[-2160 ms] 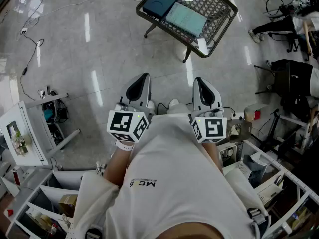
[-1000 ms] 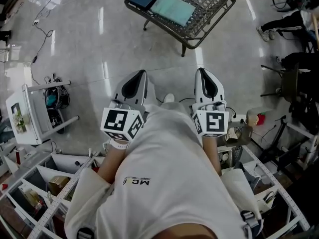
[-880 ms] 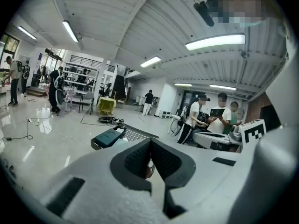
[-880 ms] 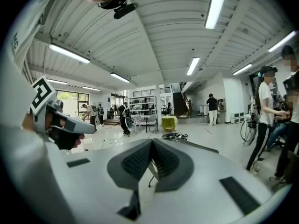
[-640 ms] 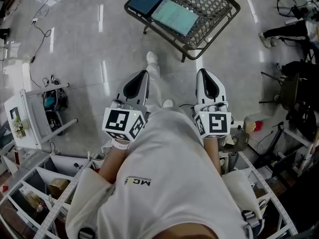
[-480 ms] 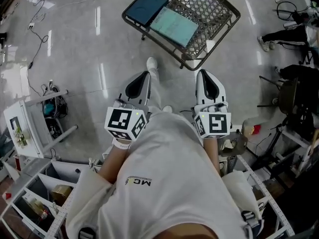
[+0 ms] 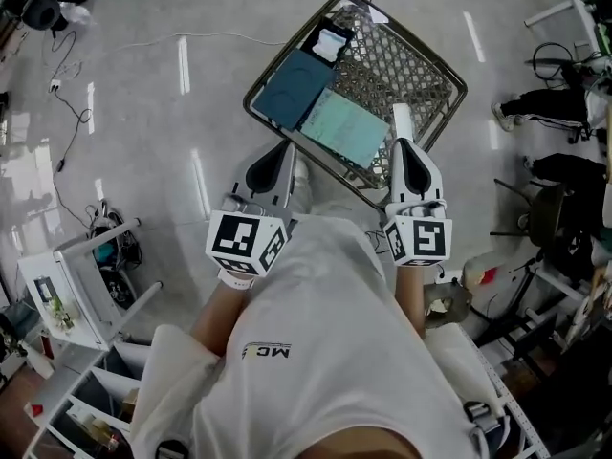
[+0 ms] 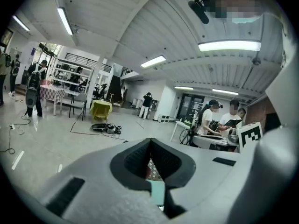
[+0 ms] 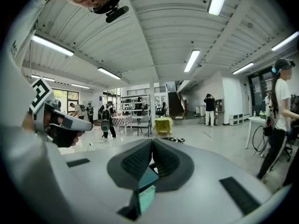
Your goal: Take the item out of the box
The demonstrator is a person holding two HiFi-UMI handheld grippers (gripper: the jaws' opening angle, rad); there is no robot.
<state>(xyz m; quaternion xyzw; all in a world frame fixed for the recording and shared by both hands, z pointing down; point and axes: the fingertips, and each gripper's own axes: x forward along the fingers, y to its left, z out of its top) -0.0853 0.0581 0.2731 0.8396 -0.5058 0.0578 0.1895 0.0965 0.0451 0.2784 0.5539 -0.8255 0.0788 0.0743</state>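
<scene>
A low metal mesh table [image 7: 413, 61] stands on the floor just ahead of me. On it lie a dark blue box [image 7: 295, 87], a pale teal box [image 7: 345, 129] and a small black item with a white label [image 7: 332, 41]. My left gripper [image 7: 283, 148] is held at chest height, its tip over the table's near edge, jaws shut and empty. My right gripper [image 7: 399, 143] is level with it, near the table's right corner, also shut on nothing. In the left gripper view the teal box [image 8: 157, 191] shows below the shut jaws [image 8: 150, 141]; the right gripper [image 9: 152, 142] looks the same.
White shelving [image 7: 67, 290] stands at the lower left and a rack with clutter [image 7: 516, 390] at the lower right. Cables [image 7: 59, 84] trail over the shiny floor at the left. Dark chairs and bags [image 7: 559, 180] sit at the right. People stand far off in the hall.
The mesh table has come much closer, from well ahead to right under the gripper tips. Both grippers stay shut and side by side at chest height.
</scene>
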